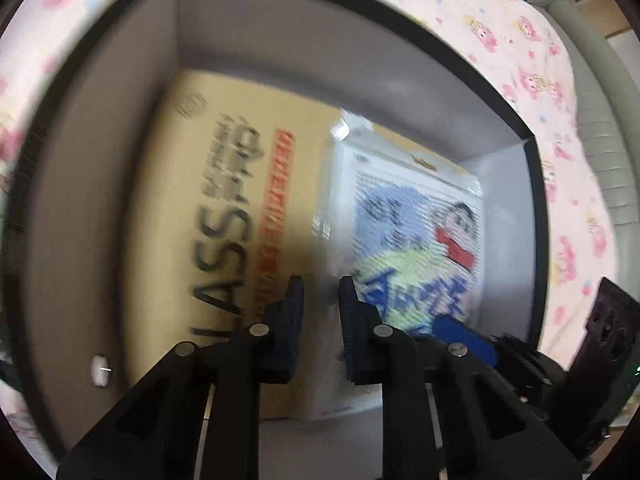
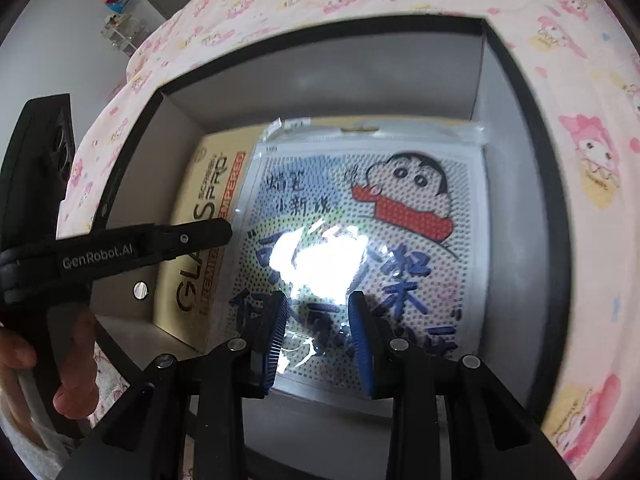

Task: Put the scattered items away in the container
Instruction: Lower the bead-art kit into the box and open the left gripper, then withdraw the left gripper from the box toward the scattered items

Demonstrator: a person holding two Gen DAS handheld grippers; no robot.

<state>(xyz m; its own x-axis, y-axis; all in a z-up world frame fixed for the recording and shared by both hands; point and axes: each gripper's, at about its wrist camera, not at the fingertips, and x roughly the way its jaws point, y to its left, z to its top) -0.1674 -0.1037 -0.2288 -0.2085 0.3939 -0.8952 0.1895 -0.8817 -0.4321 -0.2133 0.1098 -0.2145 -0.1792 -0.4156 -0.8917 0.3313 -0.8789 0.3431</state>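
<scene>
A grey box container [image 1: 100, 200] [image 2: 516, 200] with a black rim sits on the bed. Flat inside it lies a tan GLASS PRO box [image 1: 220, 220] [image 2: 200, 240], and a plastic-wrapped cartoon packet [image 1: 420, 232] [image 2: 360, 220] partly overlaps it on the right. My left gripper [image 1: 322, 292] [image 2: 224, 232] hovers at the packet's left edge with its jaws nearly together; blur hides anything between them. My right gripper [image 2: 318, 336] stands over the packet's near part, its pads a little apart with crumpled wrapper bunched between them. One of its blue fingers [image 1: 464, 340] shows in the left wrist view.
A pink cartoon-print bedsheet [image 2: 580, 160] [image 1: 500, 20] surrounds the container. A person's hand [image 2: 60, 360] holds the left gripper's handle at the lower left. A small round metal stud [image 2: 140, 290] sits on the container's left wall. A shelf with toys [image 2: 120, 12] stands far off.
</scene>
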